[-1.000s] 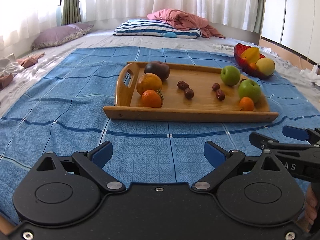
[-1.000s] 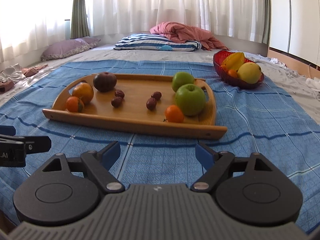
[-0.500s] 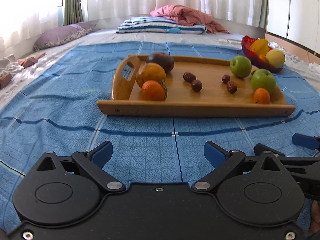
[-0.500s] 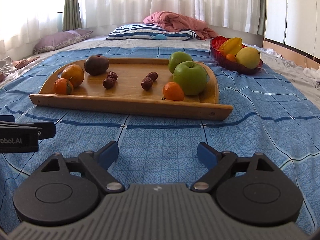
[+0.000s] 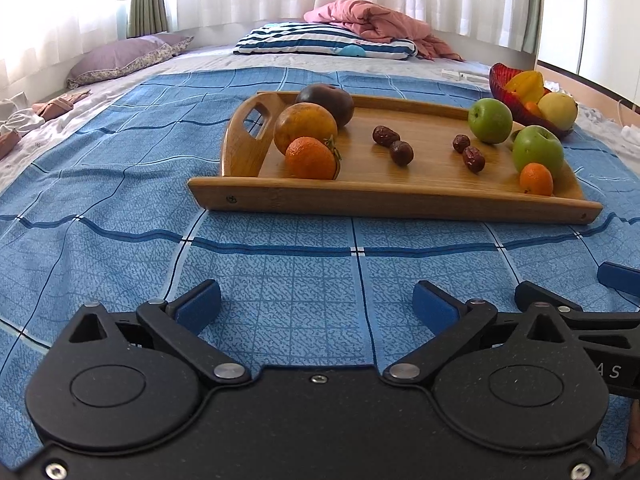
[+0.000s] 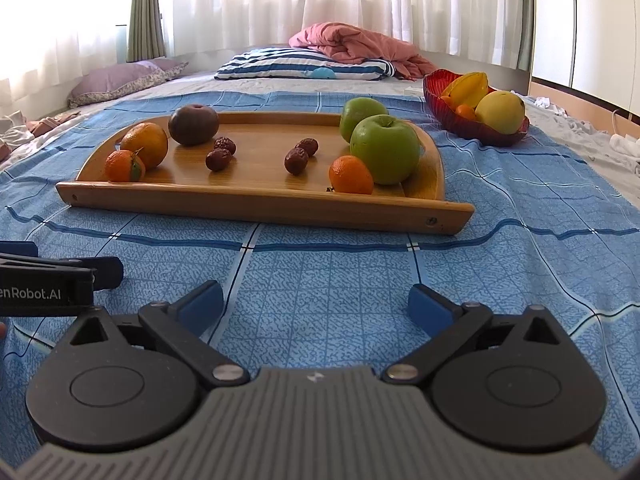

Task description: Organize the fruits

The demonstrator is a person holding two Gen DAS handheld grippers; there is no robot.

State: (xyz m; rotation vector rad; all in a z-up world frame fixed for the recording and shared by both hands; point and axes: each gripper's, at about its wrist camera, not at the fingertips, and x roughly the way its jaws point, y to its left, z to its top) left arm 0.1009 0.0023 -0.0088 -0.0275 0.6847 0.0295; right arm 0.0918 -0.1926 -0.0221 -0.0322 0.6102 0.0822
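Observation:
A wooden tray (image 5: pixel 400 200) (image 6: pixel 256 202) lies on a blue checked cloth. On it are two green apples (image 6: pixel 385 148), a large orange (image 5: pixel 305 126), two small tangerines (image 5: pixel 311 159) (image 6: pixel 350 175), a dark purple fruit (image 6: pixel 193 124) and several dates (image 5: pixel 401 153). A red bowl (image 6: pixel 472 128) behind the tray's right end holds a starfruit, a yellow pear and small oranges. My left gripper (image 5: pixel 317 304) and right gripper (image 6: pixel 315 303) are open and empty, low over the cloth, short of the tray's front edge.
The blue cloth (image 5: pixel 120 208) covers a bed. A striped pillow (image 6: pixel 304 68), a pink blanket (image 6: pixel 356 46) and a purple pillow (image 5: pixel 124 58) lie at the far end by curtains. Clothes lie at the left edge.
Both grippers have dropped lower and come closer to the tray's front edge. Both stay open; the fruit has not moved.

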